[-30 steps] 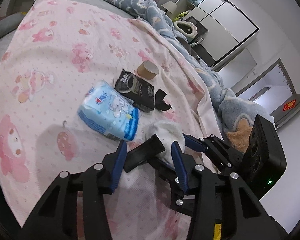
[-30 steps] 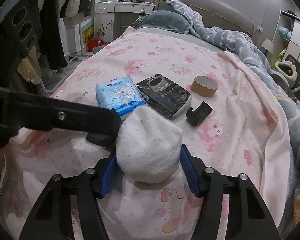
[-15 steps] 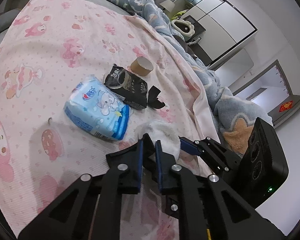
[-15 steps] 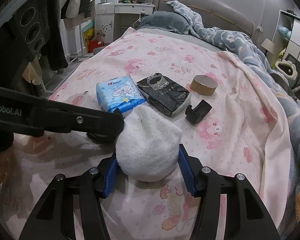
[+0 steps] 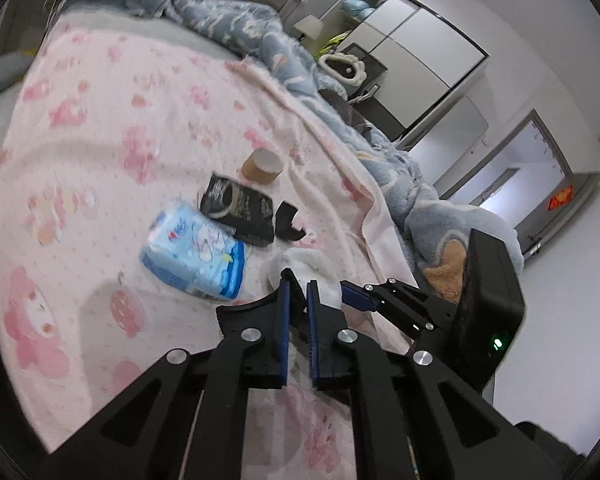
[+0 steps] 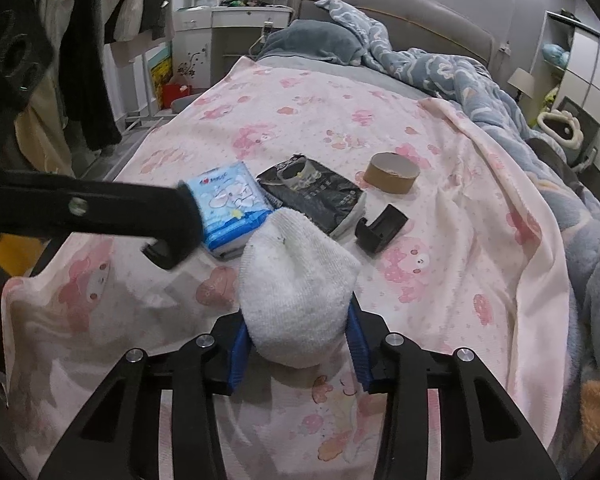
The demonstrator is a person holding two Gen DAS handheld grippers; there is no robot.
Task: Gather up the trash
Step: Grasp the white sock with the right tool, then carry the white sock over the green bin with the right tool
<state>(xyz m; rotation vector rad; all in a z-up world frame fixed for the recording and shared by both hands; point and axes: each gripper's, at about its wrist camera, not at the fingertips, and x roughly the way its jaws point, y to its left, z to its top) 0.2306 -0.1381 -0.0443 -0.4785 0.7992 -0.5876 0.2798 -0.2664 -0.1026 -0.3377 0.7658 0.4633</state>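
A bed point(image 6: 340, 92) with pink sheet and blue duvet point(image 6: 440, 68); white dresser point(image 6: 236, 20) behind, wardrobe point(image 5: 416, 52) beside, walls white.

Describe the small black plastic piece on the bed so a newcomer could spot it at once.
On the pink cartoon-print bedsheet, a cluster of items lies mid-bed. The black plastic clip is beside the black packet, nearer than the brown tape roll. It alone is hard, glossy and C-shaped.

Surface materials on the bed

White sock point(image 6: 296, 292) was rough terry cloth; tissue pack point(image 6: 232, 204) glossy plastic; tape roll point(image 6: 392, 172) matt cardboard.
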